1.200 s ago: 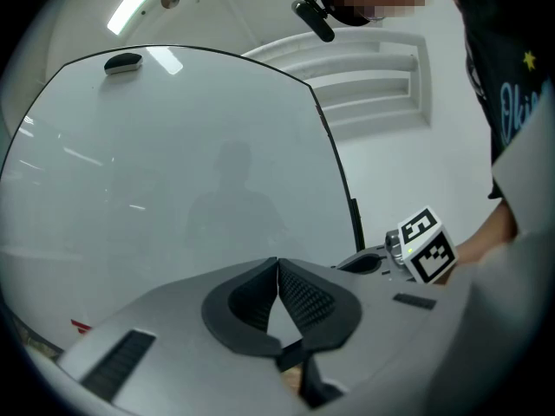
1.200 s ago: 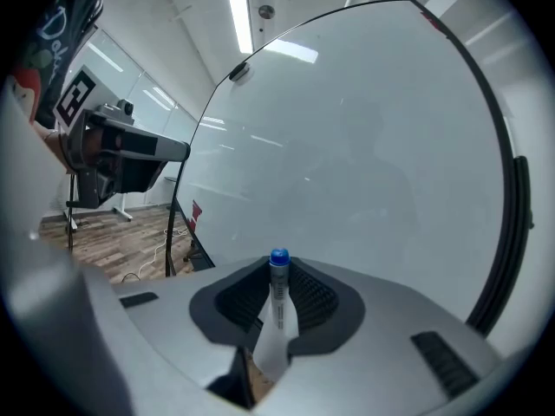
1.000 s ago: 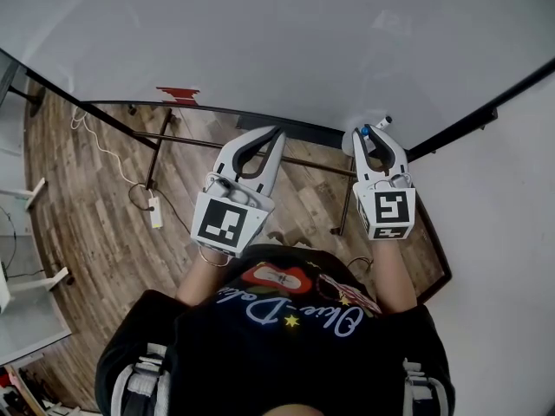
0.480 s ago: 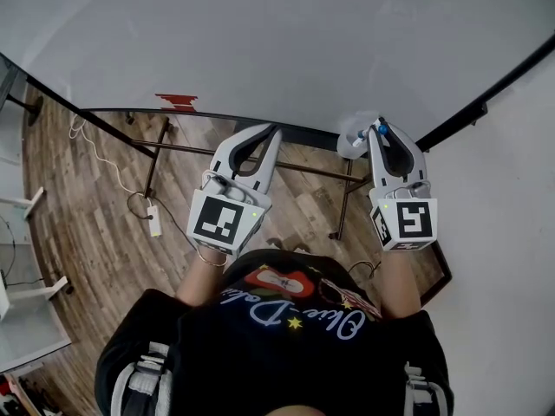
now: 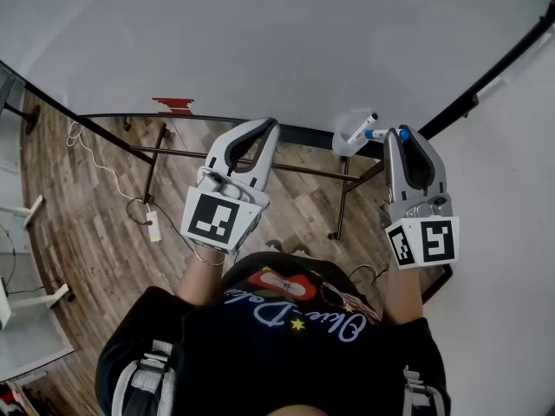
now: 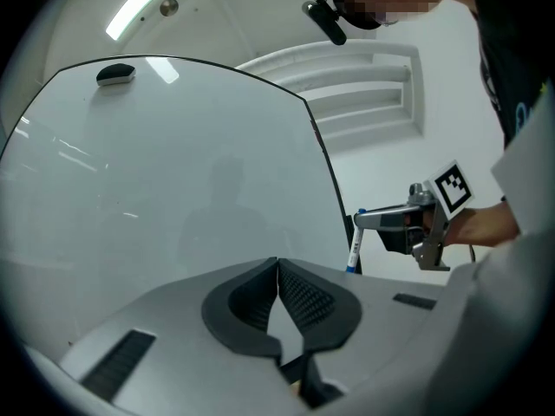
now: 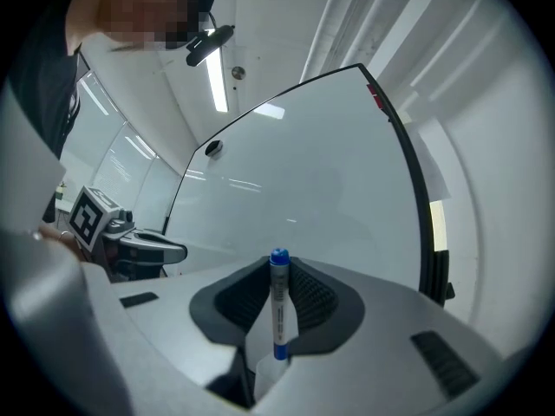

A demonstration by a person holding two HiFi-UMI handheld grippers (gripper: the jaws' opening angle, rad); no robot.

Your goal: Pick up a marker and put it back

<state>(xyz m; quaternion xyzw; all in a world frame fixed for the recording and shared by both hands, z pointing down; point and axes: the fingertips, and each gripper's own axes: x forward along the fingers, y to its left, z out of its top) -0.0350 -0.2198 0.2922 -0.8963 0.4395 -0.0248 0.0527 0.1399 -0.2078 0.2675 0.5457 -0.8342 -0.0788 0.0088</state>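
Between jaws of right gripper (image 7: 277, 277), marker (image 7: 279, 315) (upright)

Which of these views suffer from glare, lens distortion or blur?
Head view: evenly lit, sharp; the whiteboard edge bows. Left gripper view: heavy fisheye, black corners, a bright ceiling light at top left. Right gripper view: same fisheye, light streaks on the whiteboard, the marker in focus.

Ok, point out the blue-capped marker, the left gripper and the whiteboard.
blue-capped marker (image 7: 279, 313), right gripper view, on its white barrel.
left gripper (image 6: 277, 265), left gripper view, where its closed fingertips meet.
whiteboard (image 5: 260, 42), head view, on its bare white surface.
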